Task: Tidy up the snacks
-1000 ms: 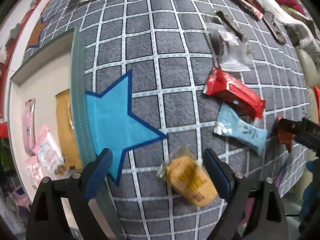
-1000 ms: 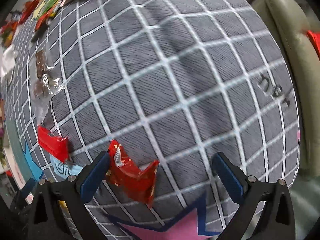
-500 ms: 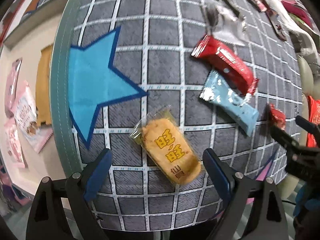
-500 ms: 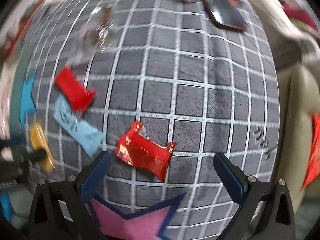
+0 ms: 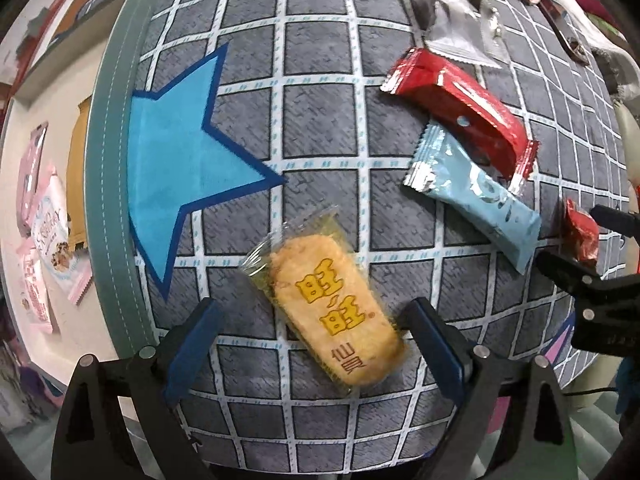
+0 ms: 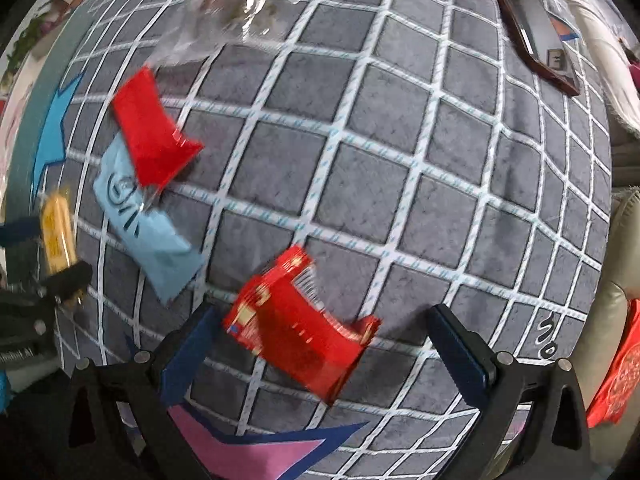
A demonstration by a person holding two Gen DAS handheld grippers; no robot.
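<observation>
On a grey checked mat (image 5: 320,120), we hold two grippers, both spread wide and holding nothing. The left gripper (image 5: 312,344) straddles a yellow rice cracker (image 5: 336,320) lying flat just beside a blue star (image 5: 180,168). The right gripper (image 6: 320,344) frames a crinkled red packet (image 6: 300,340). To grip well, we should lower each until the fingers flank its packet's narrow sides, then close gently so nothing is crushed.

Grey checked rug (image 5: 320,128) with a blue star patch (image 5: 176,160). Lying directly on it: 1 yellow rice-cracker packet (image 5: 332,312), 1 light blue packet (image 5: 472,196), 1 long red packet (image 5: 460,108), 1 crumpled red packet (image 6: 300,328), 1 clear wrapper (image 5: 460,32).
</observation>
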